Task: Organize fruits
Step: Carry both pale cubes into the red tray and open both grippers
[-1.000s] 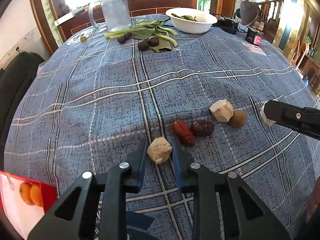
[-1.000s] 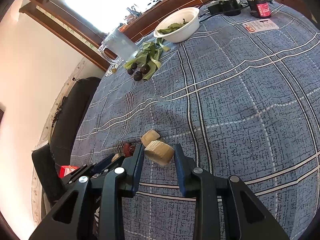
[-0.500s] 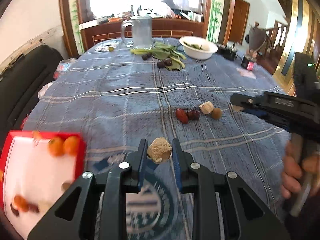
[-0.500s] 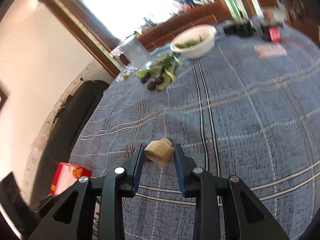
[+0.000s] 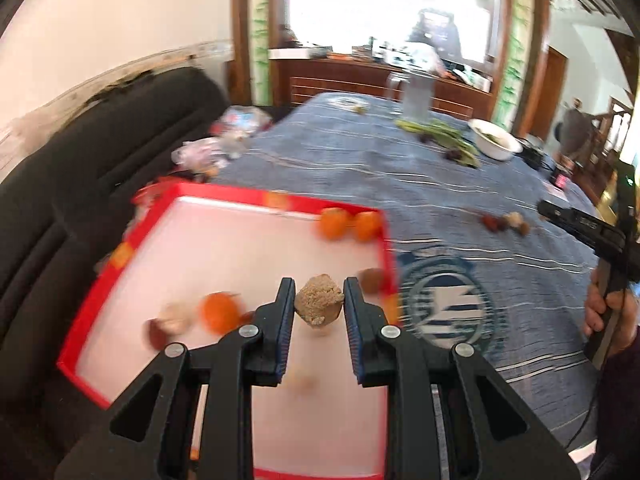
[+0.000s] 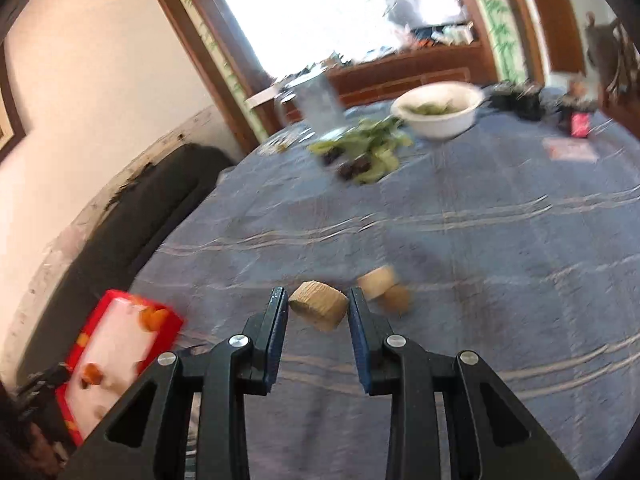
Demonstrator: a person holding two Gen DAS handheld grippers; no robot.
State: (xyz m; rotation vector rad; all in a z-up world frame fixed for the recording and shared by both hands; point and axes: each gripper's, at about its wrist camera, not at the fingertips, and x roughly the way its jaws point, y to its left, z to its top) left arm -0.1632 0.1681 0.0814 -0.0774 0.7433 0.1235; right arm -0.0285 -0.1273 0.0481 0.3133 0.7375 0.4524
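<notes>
My left gripper [image 5: 319, 307] is shut on a tan crumbly chunk [image 5: 319, 305] and holds it above the red-rimmed white tray [image 5: 248, 200]. Small oranges [image 5: 346, 223] and other fruit pieces lie in the tray. My right gripper [image 6: 318, 309] is shut on a pale cut fruit piece [image 6: 319, 311] above the blue cloth. Another pale piece [image 6: 376, 281] and a round brown fruit [image 6: 397, 298] lie on the cloth just beyond it. The tray also shows at the lower left of the right wrist view [image 6: 116, 340]. The right gripper body shows at the right of the left wrist view [image 5: 584, 230].
Red dates and pieces [image 5: 505, 222] lie mid-table. A glass jug [image 6: 318, 106], green leaves with dark fruits [image 6: 362, 152] and a white bowl [image 6: 438, 110] stand at the far side. A black sofa [image 5: 80, 200] runs along the left edge.
My left gripper has swung left with the tan chunk, from over the cloth to over the red tray. My right gripper has lifted slightly and turned with its piece.
</notes>
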